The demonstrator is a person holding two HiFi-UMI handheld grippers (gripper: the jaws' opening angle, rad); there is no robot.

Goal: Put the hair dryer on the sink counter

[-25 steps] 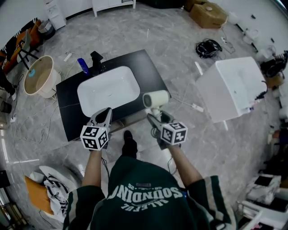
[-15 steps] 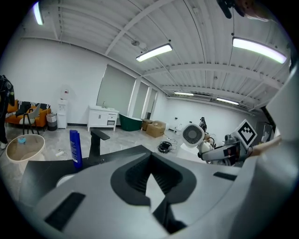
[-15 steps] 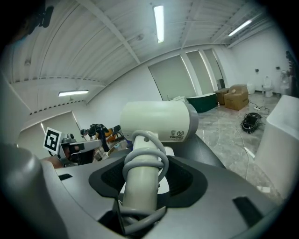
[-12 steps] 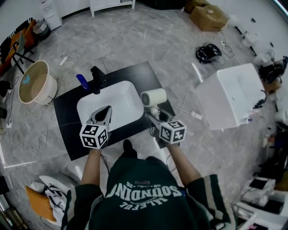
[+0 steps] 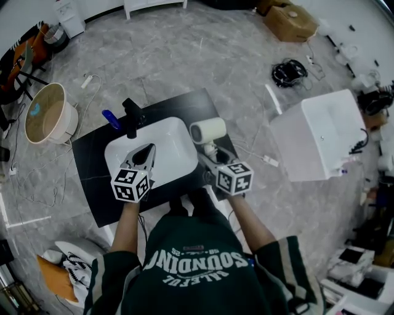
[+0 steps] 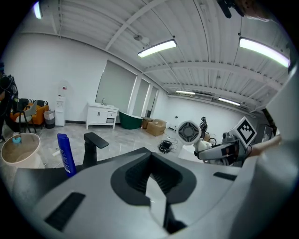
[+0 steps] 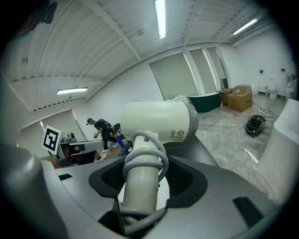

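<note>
A cream hair dryer (image 5: 207,131) is held upright by its handle, its grey cord wound round the handle. My right gripper (image 5: 211,159) is shut on that handle (image 7: 140,186), and the dryer's barrel (image 7: 156,121) hangs above the right end of the black sink counter (image 5: 89,154), beside the white basin (image 5: 169,147). My left gripper (image 5: 143,154) hovers over the basin with its jaws together and nothing in them (image 6: 156,196). The left gripper view also shows the dryer's rear grille (image 6: 189,132).
A black faucet (image 5: 131,114) and a blue bottle (image 5: 111,119) stand at the counter's back left. A white cabinet (image 5: 317,135) stands on the floor to the right, a round beige tub (image 5: 44,114) to the left. Cables and a cardboard box (image 5: 292,18) lie further off.
The person has stepped closer to the counter. Both grippers now sit over it, and the dryer has moved from the counter's front right edge to beside the basin.
</note>
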